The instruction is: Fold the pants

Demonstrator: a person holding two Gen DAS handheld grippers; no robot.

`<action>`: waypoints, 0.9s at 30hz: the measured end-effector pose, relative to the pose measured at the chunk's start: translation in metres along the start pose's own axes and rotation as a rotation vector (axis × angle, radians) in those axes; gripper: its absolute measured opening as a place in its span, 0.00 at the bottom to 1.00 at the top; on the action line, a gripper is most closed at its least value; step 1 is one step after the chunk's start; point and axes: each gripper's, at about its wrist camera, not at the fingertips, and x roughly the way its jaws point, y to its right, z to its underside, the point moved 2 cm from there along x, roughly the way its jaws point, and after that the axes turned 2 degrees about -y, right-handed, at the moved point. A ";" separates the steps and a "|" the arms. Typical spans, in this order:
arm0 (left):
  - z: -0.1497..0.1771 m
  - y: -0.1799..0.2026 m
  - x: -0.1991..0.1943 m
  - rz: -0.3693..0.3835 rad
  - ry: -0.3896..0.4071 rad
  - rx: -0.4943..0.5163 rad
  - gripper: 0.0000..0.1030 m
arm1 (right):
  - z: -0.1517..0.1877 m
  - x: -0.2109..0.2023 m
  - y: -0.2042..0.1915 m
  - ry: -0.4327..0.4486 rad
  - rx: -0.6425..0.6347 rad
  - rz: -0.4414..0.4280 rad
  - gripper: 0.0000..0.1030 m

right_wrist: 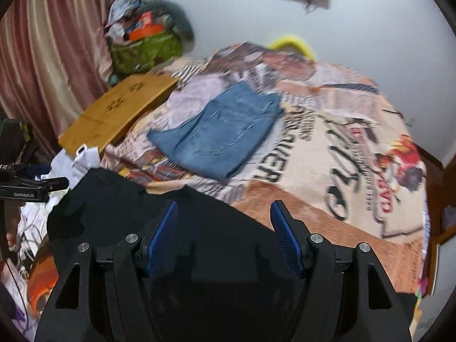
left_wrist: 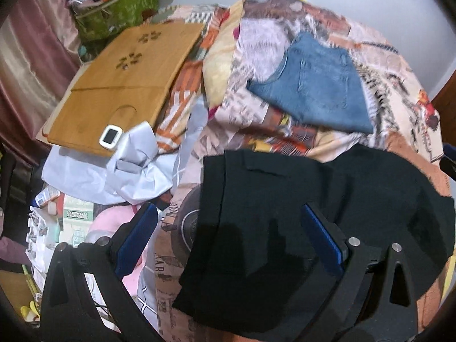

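Observation:
Black pants [left_wrist: 285, 213] lie folded flat on the patterned bedspread [left_wrist: 399, 91], near the bed's front edge. My left gripper [left_wrist: 228, 213] is open above their left part, with nothing between its blue pads. In the right wrist view the black pants [right_wrist: 213, 242] fill the foreground. My right gripper [right_wrist: 223, 208] is open and empty just above them. Folded blue jeans [left_wrist: 310, 85] lie farther back on the bed. They also show in the right wrist view [right_wrist: 219, 134].
A wooden lap board [left_wrist: 122, 85] with a small white device [left_wrist: 110, 136] lies at the bed's left. A green bag of clutter [left_wrist: 119, 14] stands behind it by the pink curtain [right_wrist: 51, 57]. White cloth [left_wrist: 128, 171] and boxes crowd the left floor.

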 end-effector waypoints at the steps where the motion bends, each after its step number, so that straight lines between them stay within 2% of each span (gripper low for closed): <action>1: 0.000 0.000 0.007 -0.002 -0.013 0.003 0.98 | -0.003 0.012 -0.004 -0.037 -0.017 -0.013 0.62; 7: 0.001 0.001 0.045 0.026 -0.090 0.003 0.98 | -0.012 0.062 -0.014 -0.153 -0.055 -0.066 0.62; 12: 0.003 0.010 0.055 0.087 -0.081 0.010 0.98 | -0.019 0.100 -0.019 -0.232 -0.055 -0.125 0.62; 14: 0.005 0.017 0.053 0.092 -0.066 0.034 0.87 | -0.021 0.114 -0.020 -0.261 -0.050 -0.151 0.61; 20: 0.007 0.029 0.051 0.110 -0.043 0.072 0.67 | -0.022 0.146 -0.017 -0.325 -0.022 -0.155 0.41; 21: 0.007 0.029 0.049 0.103 -0.034 0.078 0.65 | -0.021 0.148 -0.017 -0.337 -0.014 -0.169 0.31; 23: 0.009 0.029 0.046 0.108 -0.032 0.093 0.56 | -0.020 0.145 -0.019 -0.335 -0.016 -0.189 0.26; 25: 0.011 0.027 0.044 0.105 -0.030 0.101 0.48 | -0.020 0.142 -0.022 -0.330 -0.028 -0.212 0.12; 27: 0.014 0.025 0.041 0.105 -0.027 0.105 0.39 | -0.019 0.141 -0.026 -0.322 -0.047 -0.200 0.09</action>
